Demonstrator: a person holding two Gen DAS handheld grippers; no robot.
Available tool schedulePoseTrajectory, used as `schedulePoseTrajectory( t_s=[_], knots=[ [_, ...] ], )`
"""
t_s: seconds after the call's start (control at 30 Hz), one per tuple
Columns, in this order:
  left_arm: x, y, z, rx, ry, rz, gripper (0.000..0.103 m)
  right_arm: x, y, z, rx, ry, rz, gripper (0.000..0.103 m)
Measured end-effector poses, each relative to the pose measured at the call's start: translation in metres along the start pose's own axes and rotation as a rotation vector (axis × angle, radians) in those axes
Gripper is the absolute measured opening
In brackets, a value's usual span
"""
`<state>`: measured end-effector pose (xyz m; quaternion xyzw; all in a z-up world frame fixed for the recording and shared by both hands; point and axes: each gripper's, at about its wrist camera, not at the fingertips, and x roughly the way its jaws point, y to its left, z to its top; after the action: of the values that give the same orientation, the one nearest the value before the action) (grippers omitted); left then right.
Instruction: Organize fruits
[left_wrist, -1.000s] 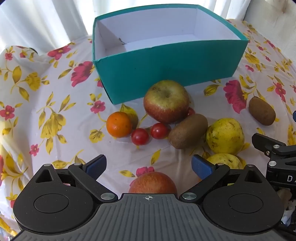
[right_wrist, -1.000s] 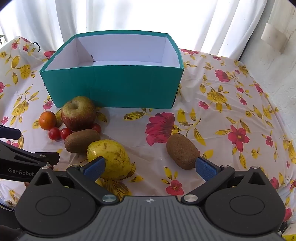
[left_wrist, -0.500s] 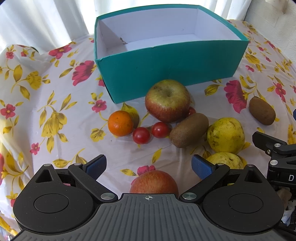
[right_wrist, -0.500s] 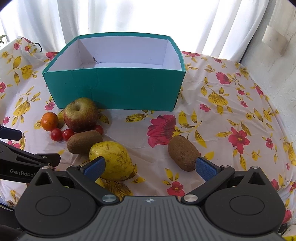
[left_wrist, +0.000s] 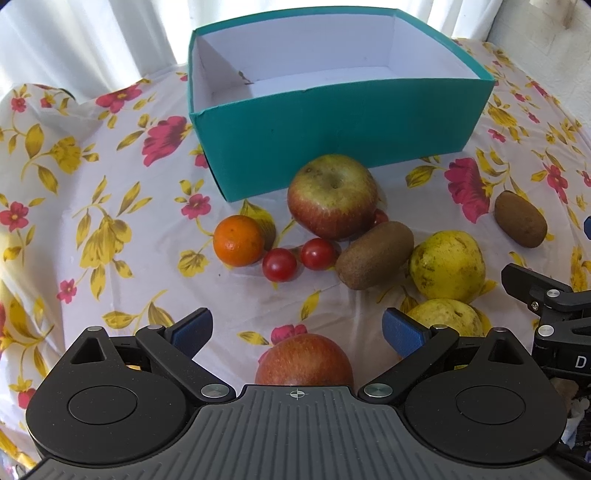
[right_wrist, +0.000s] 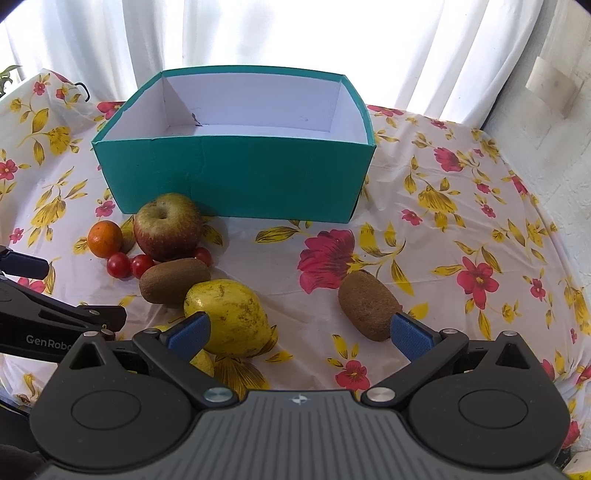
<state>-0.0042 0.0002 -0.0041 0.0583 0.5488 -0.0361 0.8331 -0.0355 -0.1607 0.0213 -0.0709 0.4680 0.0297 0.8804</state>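
Observation:
A teal box (left_wrist: 332, 155) (right_wrist: 236, 177) with a white, bare inside stands at the back of the flowered tablecloth. In front of it lie a red-green apple (left_wrist: 332, 195) (right_wrist: 168, 227), an orange (left_wrist: 238, 240) (right_wrist: 105, 239), cherry tomatoes (left_wrist: 279, 264) (right_wrist: 119, 265), a kiwi (left_wrist: 375, 254) (right_wrist: 174, 279), two yellow guavas (left_wrist: 447, 265) (right_wrist: 231, 317) and a second kiwi (left_wrist: 520, 218) (right_wrist: 367, 305). My left gripper (left_wrist: 297, 328) is open above a red apple (left_wrist: 304, 360), which sits low between its fingers. My right gripper (right_wrist: 299, 330) is open, between the guava and the right kiwi.
White curtains hang behind the table. A pale wall (right_wrist: 554, 92) rises at the right. The tablecloth (right_wrist: 461, 229) right of the box carries no fruit, and the cloth (left_wrist: 92, 221) left of the orange is bare too.
Both grippers have risen and drawn back slightly, so more of the box interior shows. No fruit has moved and both stay open.

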Motion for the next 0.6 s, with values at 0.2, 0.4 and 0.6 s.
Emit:
schedulePoseTrajectory(
  t_s=[0.2,0.4,0.6],
  knots=[
    [-0.0004,0.0005,0.0006,0.000,0.003,-0.005,0.101,-0.0012,0.0014,0.0004,-0.006,-0.004,0.001,0.103],
    [-0.0012,0.0006,0.0006,0.000,0.003,-0.006,0.101,-0.0027,0.0020,0.0014,-0.007,-0.008,0.006,0.103],
    [-0.0012,0.0003,0.0007,0.000,0.004,-0.010,0.101,-0.0030,0.0026,0.0019,-0.006,-0.008,0.014,0.103]
  ],
)
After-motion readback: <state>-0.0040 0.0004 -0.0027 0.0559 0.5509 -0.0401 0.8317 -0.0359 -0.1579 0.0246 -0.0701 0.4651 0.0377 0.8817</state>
